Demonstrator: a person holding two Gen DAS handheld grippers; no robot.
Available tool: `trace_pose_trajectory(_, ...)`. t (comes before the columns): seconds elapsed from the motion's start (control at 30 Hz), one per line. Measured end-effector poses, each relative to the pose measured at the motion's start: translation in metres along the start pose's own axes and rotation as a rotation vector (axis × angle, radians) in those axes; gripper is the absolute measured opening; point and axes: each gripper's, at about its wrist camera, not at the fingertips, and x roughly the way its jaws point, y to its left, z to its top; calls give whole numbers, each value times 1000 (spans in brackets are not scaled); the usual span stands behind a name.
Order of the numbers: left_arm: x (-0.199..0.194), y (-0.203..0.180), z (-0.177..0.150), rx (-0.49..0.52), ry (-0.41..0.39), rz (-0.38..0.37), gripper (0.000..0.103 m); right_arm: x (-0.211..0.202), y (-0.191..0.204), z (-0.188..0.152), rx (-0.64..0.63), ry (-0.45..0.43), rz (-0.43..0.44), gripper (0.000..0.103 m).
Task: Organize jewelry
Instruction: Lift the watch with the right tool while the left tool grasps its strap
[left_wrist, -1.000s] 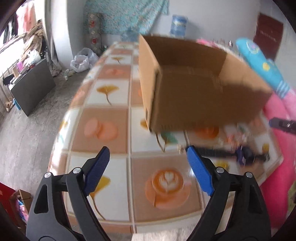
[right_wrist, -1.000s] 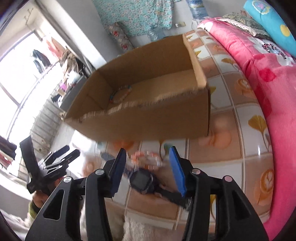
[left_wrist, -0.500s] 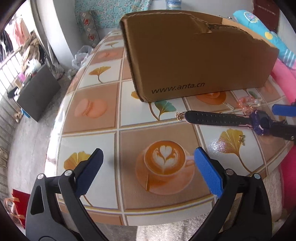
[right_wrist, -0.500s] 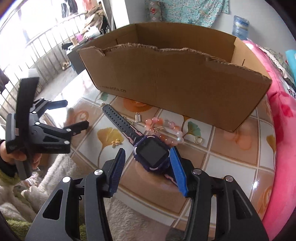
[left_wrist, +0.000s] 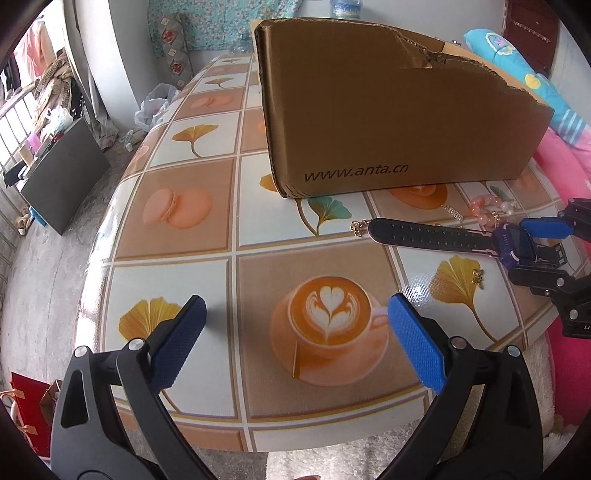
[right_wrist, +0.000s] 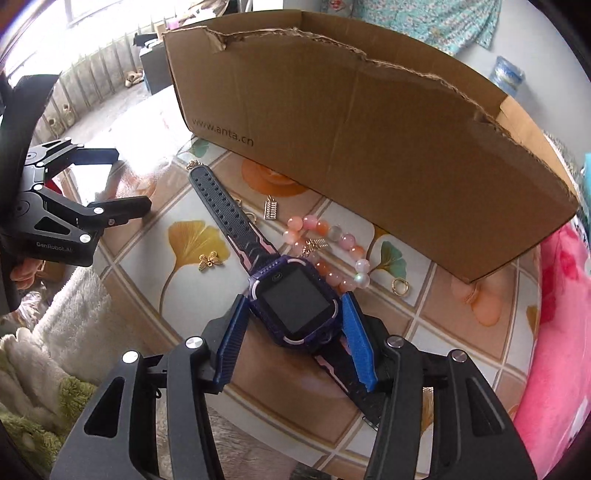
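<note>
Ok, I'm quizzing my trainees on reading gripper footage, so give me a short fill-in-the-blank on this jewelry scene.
1. The right gripper has its fingers on either side of the ____.
2. The left gripper is open and holds ____.
3. The bead bracelet lies on the table between the watch and the ____.
4. The gold butterfly charm rests on a printed ____ leaf.

Missing words: watch; nothing; cardboard box; yellow

Cardboard box (right_wrist: 369, 122) walls off the tablecloth's (left_wrist: 192, 291) far side (jewelry beside it).
</note>
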Motion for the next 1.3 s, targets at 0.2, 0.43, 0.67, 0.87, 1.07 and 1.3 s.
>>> trace_pose_trajectory(0.2, -5, -4, -3, 34, -18, 10, 95, 1, -10, 6, 61, 30, 101, 50)
trace_pose_trajectory(0.43, -37, -23, -17, 126, -171, -57, 95, 8, -57, 8, 311, 90, 358, 49)
trace_pose_trajectory(0.67, -42, -65, -9, 277, -236, -115, 65, 19, -82, 10, 405, 119, 470, 50)
trace_pose_trajectory(0.87, -36, -97, -2, 402, -250, -104, 47, 27, -84, 7, 407, 117, 488, 50)
trace_pose_trajectory(1.07, -23, -111, 4, 476, -211, -98, 31, 28, -103, -5, 434, 108, 541, 50)
trace_pose_trajectory(1.3, -17, -123, 11, 511, -210, -94, 22, 30, -113, -13, 434, 95, 577, 50)
